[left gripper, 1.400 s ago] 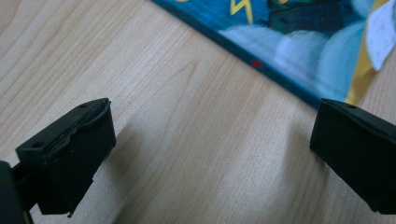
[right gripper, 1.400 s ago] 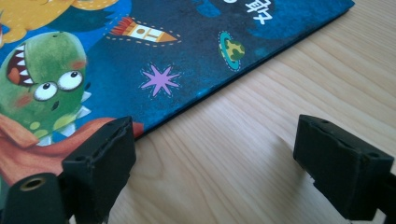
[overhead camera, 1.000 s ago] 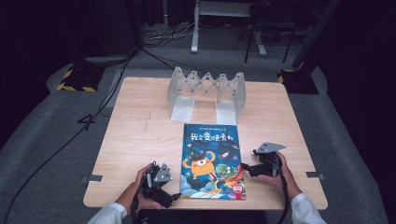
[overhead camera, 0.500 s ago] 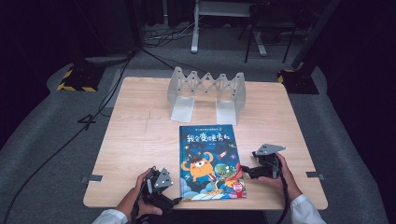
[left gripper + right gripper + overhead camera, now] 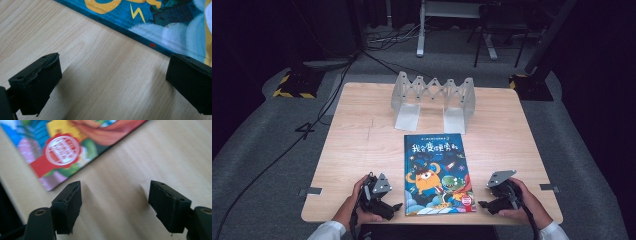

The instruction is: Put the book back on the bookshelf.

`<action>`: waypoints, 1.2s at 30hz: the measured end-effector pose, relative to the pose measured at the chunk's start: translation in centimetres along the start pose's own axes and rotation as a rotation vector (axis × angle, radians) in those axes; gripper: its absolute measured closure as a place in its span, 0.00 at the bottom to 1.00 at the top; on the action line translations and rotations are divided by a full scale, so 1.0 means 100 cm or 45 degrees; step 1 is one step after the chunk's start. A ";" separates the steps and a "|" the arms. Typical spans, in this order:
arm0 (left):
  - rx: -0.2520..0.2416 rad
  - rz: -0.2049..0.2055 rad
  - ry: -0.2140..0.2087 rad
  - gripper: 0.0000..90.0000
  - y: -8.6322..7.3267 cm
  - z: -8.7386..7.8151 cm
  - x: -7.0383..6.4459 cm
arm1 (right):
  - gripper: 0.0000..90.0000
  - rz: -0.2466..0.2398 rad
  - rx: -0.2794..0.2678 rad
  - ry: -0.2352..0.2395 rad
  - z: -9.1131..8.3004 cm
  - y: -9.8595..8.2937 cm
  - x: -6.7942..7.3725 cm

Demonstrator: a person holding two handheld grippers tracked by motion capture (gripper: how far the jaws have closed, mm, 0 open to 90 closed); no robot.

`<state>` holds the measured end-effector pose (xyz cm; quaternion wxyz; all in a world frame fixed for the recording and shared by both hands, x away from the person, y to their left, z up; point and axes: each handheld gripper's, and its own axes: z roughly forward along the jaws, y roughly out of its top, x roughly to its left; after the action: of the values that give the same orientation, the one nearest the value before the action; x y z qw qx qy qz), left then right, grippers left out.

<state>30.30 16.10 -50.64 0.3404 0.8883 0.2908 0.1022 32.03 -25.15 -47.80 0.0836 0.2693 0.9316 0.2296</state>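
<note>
The picture book (image 5: 435, 172) is lying flat, cover up, on the near middle of the pale wooden table (image 5: 357, 145), which is standing on grey carpet in a dark room. The left gripper (image 5: 393, 207) is resting just left of the book's near left corner, jaws spread wide over bare wood. The right gripper (image 5: 483, 204) is sitting just right of the near right corner, jaws likewise wide apart and holding nothing. A grey folding book rack (image 5: 433, 100) is standing beyond the book's far edge, close to it.
</note>
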 end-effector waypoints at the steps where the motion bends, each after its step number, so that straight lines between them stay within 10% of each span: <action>1: 0.005 0.000 0.003 0.01 0.002 0.001 -0.001 | 0.32 -0.010 0.036 0.022 0.000 0.002 0.007; 17: 0.003 0.005 -0.001 0.01 0.007 0.006 -0.009 | 0.55 -0.104 0.292 0.068 0.001 0.030 0.039; 23: 0.004 0.011 -0.005 0.01 0.007 0.006 -0.009 | 0.62 -0.090 0.199 0.076 0.001 0.027 0.041; 32: 0.004 0.006 -0.006 0.01 0.006 0.005 -0.007 | 0.58 0.029 -0.207 0.205 0.005 -0.001 0.025; 36: 0.003 0.007 -0.007 0.01 0.006 0.005 -0.007 | 0.47 -0.056 -0.101 0.139 0.002 0.001 0.028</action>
<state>30.20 15.06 -50.61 0.3398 0.8898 0.2877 0.1003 29.76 -23.52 -47.98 0.0482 0.2321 0.9306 0.2788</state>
